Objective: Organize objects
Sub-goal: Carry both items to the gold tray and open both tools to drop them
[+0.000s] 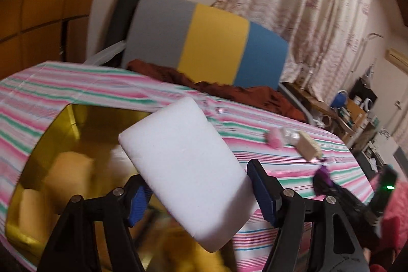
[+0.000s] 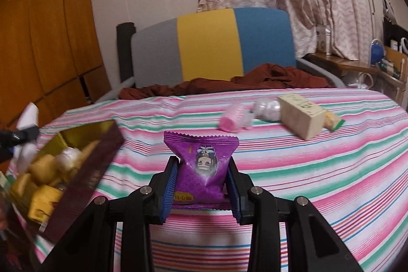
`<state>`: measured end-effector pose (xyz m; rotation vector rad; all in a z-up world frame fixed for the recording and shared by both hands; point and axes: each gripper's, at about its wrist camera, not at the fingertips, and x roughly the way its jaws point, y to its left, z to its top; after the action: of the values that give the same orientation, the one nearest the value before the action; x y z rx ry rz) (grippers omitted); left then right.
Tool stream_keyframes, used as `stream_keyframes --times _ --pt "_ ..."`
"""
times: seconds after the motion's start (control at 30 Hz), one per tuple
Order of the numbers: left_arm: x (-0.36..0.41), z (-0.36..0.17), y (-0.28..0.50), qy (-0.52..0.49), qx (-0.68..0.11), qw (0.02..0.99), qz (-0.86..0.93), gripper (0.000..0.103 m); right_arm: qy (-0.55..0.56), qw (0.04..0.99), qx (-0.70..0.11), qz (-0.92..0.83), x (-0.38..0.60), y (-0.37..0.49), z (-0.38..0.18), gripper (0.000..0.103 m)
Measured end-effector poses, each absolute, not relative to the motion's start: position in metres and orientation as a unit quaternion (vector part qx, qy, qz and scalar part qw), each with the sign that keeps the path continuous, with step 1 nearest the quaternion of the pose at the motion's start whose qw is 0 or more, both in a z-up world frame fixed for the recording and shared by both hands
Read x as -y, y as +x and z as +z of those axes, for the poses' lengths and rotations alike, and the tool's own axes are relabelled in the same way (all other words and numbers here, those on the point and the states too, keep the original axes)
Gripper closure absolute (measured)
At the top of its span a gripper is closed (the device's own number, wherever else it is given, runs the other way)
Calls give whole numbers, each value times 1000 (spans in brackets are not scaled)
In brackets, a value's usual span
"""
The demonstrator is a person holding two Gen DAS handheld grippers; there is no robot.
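"What's the biggest thing you see?"

"A table [image 2: 306, 170] with a stripy cloth, pink and green and white. Behind it is a chair [image 2: 211, 47], grey, yellow and blue, with a brown cloth [image 2: 267, 79] on it."

"And on the table?"

"A gold box [image 1: 33, 144] at the left side. It has yellow and pale things inside. Far over on the right lie a cream box [image 2: 301, 116], a white ball [image 2: 267, 106] and a pink tube [image 2: 230, 119], all close together."

"What has the left gripper [image 1: 196, 193] got?"

"A white block [image 1: 183, 154]. It sits tilted between the jaws, up over the edge of the gold box. The jaws are about half open. The left pad is right by the block. The right pad looks a bit apart from it. I can't tell if they pinch it."

"And the right gripper [image 2: 201, 185]?"

"Its jaws are nearly closed. They squeeze a purple packet [image 2: 202, 167] from both sides. The packet stands up, above the cloth, near the gold box."
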<state>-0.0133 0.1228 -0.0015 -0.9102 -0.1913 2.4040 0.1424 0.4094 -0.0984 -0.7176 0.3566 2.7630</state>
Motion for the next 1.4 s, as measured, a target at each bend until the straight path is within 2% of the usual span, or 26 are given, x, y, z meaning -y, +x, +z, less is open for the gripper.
stream_keyframes --times 0.4,0.53,0.7,0.8,0.83,0.97,1.13,1.4 --pt "-74 -57 -68 -464 96 256 843 31 -231 30 -111 966 -342 115 -54 67" --pt "-77 -65 -66 -479 71 240 841 13 -235 -6 -93 967 -316 104 -45 67" --pt "-65 -60 -57 -465 84 227 851 10 -257 -50 -76 962 -291 84 -40 67" --pt "-56 -50 -46 -438 98 203 870 5 -307 -77 -73 946 -279 62 -47 67" --pt "-53 -47 -40 -427 102 188 878 1 -326 -89 -72 938 -275 55 -51 67" --pt "-38 -38 -20 -397 143 173 890 0 -406 -126 -53 904 -251 24 -73 67" --pt "-18 -25 -3 -356 165 151 908 0 -449 -137 -52 881 -240 -1 -86 67" --pt "19 -24 -2 -344 213 110 908 0 -504 -138 -5 853 -215 -45 -105 67"
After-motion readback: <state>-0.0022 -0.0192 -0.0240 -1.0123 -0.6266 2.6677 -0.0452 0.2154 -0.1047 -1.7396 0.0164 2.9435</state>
